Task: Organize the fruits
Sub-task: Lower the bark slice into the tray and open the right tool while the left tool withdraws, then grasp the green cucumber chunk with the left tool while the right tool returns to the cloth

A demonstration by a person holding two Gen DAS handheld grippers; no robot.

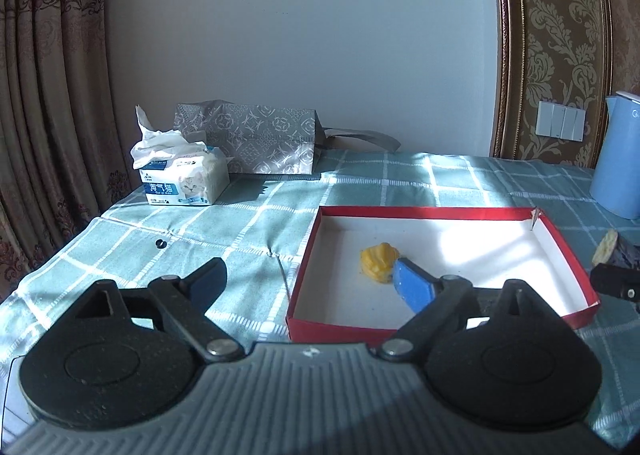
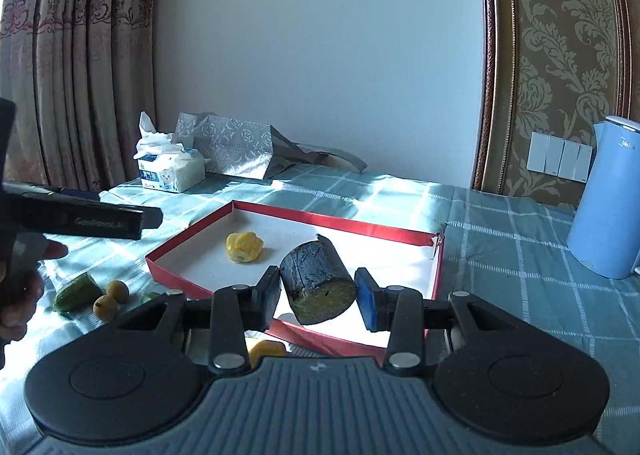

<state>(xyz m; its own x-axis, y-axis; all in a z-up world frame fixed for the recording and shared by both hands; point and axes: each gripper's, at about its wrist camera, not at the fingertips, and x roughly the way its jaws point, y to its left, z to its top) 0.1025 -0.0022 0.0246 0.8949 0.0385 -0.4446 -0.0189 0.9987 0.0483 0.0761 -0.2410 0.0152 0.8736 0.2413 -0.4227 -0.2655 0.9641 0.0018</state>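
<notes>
A shallow red box (image 1: 420, 211) with a white floor lies on the checked tablecloth, and a yellow fruit piece (image 1: 379, 263) rests inside it. My left gripper (image 1: 310, 275) stands open over the box's near left corner, holding nothing. My right gripper (image 2: 318, 291) is shut on a dark cylindrical chunk (image 2: 316, 279) with a yellowish cut end, held over the near edge of the red box (image 2: 332, 221). The same yellow piece (image 2: 244, 247) lies further in. Left of the box lie a green piece (image 2: 76, 291), two small round fruits (image 2: 118, 289) and another yellow piece (image 2: 266, 349).
A tissue pack (image 1: 184, 179) and a grey patterned bag (image 1: 256, 139) sit at the table's back left. A blue kettle (image 2: 604, 211) stands at the right, near wall switches (image 2: 558, 157). Curtains hang on the left. A hand (image 2: 20, 295) holds the left gripper's body (image 2: 100, 221).
</notes>
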